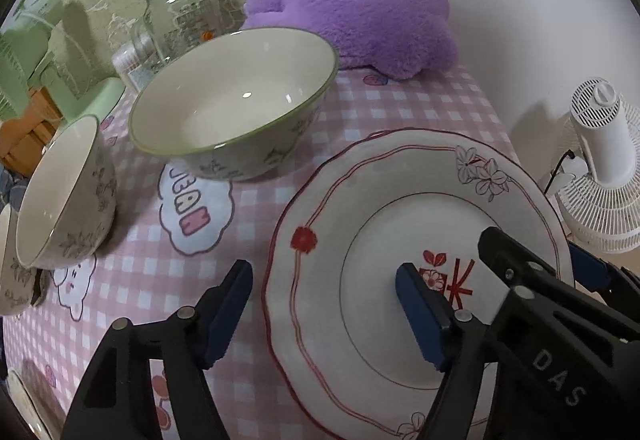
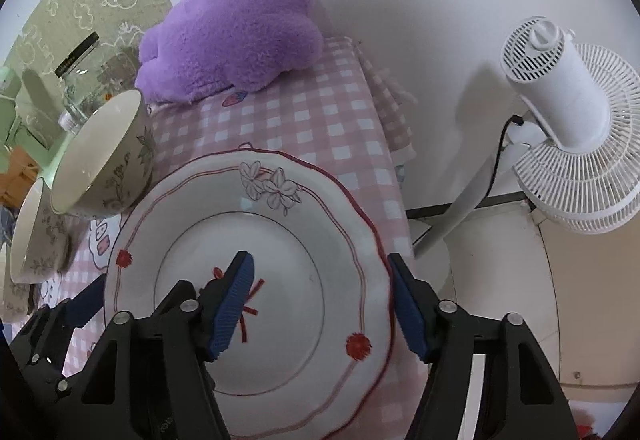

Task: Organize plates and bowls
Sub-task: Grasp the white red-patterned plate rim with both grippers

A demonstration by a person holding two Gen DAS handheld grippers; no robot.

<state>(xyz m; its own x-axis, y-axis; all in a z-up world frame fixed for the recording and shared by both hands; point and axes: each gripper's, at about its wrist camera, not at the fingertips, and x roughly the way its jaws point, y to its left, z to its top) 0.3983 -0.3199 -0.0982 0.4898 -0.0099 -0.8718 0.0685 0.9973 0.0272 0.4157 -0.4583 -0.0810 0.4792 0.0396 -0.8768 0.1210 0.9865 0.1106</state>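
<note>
A white plate [image 1: 400,200] with a red scalloped rim and flower prints lies on the pink checked tablecloth [image 1: 132,276]. My left gripper [image 1: 322,272] is open astride its left rim, one pad over the cloth and one over the plate's well. My right gripper [image 2: 320,258] is open astride the right rim of the plate [image 2: 280,224], with its outer pad beyond the table edge. It also shows in the left wrist view as my right gripper [image 1: 540,254]. A green-rimmed bowl [image 1: 232,100] stands behind the plate, and a smaller floral bowl [image 1: 64,192] is to its left.
A purple plush cushion [image 1: 360,16] lies at the back of the table. A glass jar [image 1: 180,8] with a black lid stands behind the bowls. A white fan [image 2: 560,112] stands off the table's right edge. Part of another bowl [image 1: 8,268] shows at the far left.
</note>
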